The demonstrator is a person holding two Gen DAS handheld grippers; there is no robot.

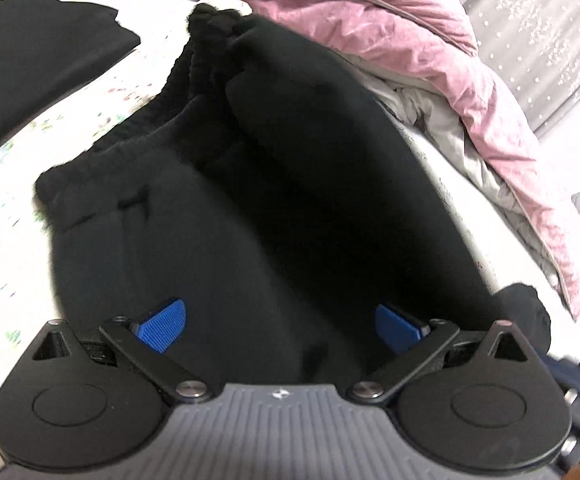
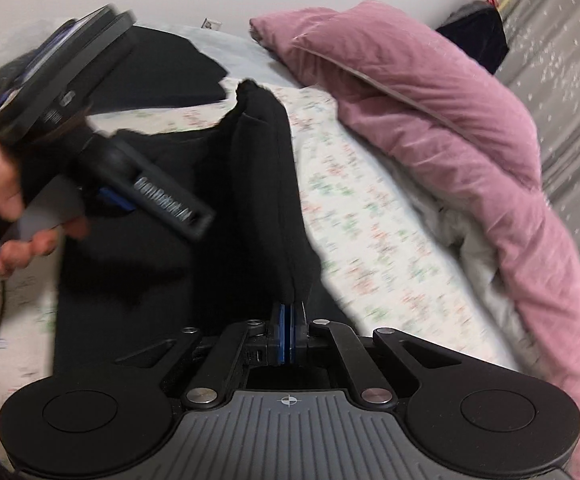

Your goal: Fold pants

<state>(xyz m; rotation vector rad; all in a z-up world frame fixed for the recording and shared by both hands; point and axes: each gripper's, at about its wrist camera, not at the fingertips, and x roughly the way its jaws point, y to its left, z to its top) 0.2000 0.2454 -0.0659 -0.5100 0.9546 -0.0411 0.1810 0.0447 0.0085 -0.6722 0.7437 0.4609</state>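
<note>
Pants [image 1: 249,208]: black, lying on the floral bedsheet [image 2: 370,208] left of the pink duvet [image 2: 430,92].
Right gripper [image 2: 288,336]: pinched closed on a raised fold of pants.
Left gripper [image 1: 281,326]: spread wide above the cloth, holding nothing.
Handling: soft, limp, thick fleece; sags, probably light.
Hold: best at waistband or hem edges.

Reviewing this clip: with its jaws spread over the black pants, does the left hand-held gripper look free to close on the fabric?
Probably yes. The left hand-held gripper hovers open right over the black pants, nothing lying between. The right hand-held gripper pinches another fold aside.
</note>
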